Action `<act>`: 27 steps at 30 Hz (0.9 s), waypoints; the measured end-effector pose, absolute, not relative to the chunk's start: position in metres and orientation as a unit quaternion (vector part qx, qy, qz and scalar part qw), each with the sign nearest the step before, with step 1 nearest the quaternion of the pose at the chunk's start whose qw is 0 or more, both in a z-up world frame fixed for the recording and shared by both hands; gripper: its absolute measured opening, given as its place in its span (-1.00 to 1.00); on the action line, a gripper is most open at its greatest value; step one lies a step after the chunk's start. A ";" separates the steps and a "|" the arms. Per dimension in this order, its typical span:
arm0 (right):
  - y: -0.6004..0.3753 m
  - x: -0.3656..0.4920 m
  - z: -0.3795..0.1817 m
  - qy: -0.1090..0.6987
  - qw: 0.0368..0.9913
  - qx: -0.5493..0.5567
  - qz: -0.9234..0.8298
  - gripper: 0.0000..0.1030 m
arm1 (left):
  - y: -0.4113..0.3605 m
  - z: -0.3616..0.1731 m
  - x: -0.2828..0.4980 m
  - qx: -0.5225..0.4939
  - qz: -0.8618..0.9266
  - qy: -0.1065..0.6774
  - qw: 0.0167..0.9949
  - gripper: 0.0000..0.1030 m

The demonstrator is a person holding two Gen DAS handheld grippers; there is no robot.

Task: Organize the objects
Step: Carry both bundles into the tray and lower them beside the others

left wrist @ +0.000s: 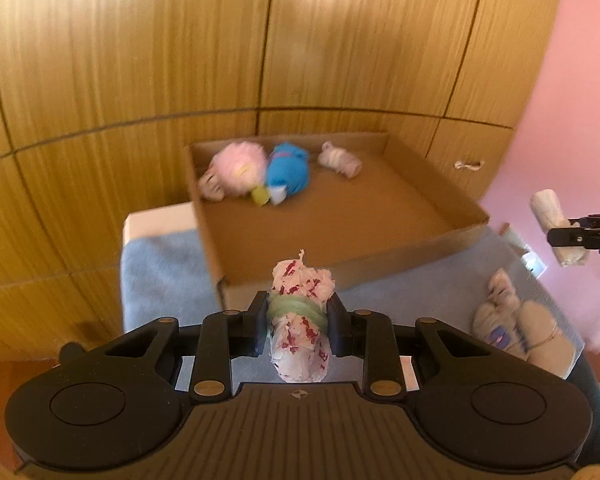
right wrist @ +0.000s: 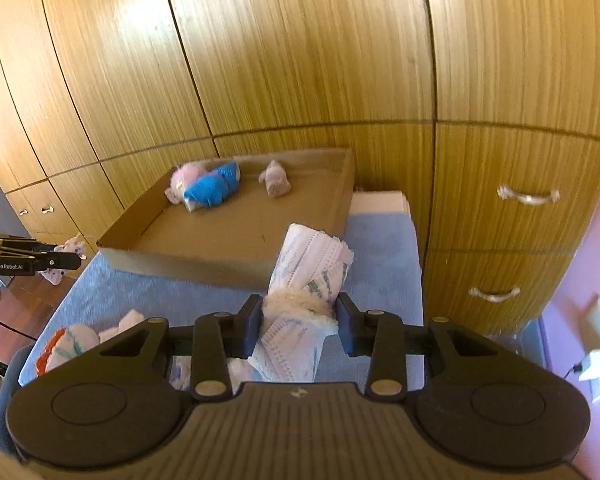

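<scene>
My left gripper [left wrist: 298, 316] is shut on a white roll with red blotches [left wrist: 300, 344], bound by a green band, lifted above the blue cloth [left wrist: 160, 272]. My right gripper [right wrist: 298, 320] is shut on a pale blue-patterned white roll [right wrist: 308, 264] tied with a fuzzy cream band. Ahead lies a shallow cardboard tray [left wrist: 432, 184], also in the right wrist view [right wrist: 236, 236]. Inside it, at the far end, rest a pink bundle [left wrist: 236, 166], a blue bundle [left wrist: 288, 168] and a small pale roll [left wrist: 340, 159]. The right gripper [left wrist: 572, 236] with its roll shows at the left view's right edge.
Wooden wardrobe doors [right wrist: 300, 52] with drawers and metal handles [right wrist: 528, 196] stand behind the tray. More rolled bundles [left wrist: 512, 320] lie on the blue cloth at the near right, others [right wrist: 76, 344] near the left. A pink wall [left wrist: 580, 80] is to the right.
</scene>
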State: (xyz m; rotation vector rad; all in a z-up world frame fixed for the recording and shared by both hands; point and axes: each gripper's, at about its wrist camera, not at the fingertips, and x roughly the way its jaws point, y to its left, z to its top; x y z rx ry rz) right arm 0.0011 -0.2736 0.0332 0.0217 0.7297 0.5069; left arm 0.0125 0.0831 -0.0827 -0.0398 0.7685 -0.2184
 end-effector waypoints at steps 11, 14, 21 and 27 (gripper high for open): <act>-0.248 0.036 0.052 0.330 0.905 -0.025 0.267 -0.31 | 0.044 -0.055 0.072 -0.005 -0.147 0.366 0.919 -0.33; -0.241 0.050 0.054 0.327 0.905 -0.036 0.269 -0.31 | 0.030 -0.053 0.094 -0.006 -0.162 0.367 0.916 -0.33; -0.228 0.086 0.055 0.327 0.905 -0.067 0.263 -0.31 | -0.011 -0.061 0.161 -0.012 -0.192 0.370 0.909 -0.33; -0.219 0.117 0.049 0.335 0.903 -0.085 0.255 -0.31 | -0.037 -0.083 0.222 -0.035 -0.200 0.384 0.901 -0.33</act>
